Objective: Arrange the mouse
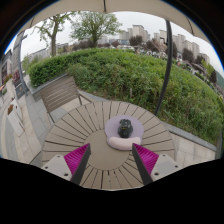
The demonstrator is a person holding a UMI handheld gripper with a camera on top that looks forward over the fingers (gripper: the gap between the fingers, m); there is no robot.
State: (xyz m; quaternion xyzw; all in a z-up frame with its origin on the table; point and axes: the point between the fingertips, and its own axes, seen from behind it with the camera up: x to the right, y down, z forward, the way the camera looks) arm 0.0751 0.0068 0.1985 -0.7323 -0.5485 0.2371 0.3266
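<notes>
View along my claw (112, 160), held above a round slatted wooden table (85, 130). My two fingers are spread wide apart, their magenta pads (76, 156) facing inward, and pinch nothing. The mouse (125, 128), dark in colour, sits beyond my fingertips, on a small round white mat (122, 141) that lies on the tabletop, roughly in line with the gap between the fingers and somewhat nearer the right one. Bare slats separate the fingertips from the mat; nothing lies in that stretch. To the left of the table stands a wooden slatted chair (60, 94), apart from the table edge. Behind the table and chair runs a broad green hedge (130, 72), with trees (92, 26) and pale buildings (150, 38) beyond it under an overcast sky.
</notes>
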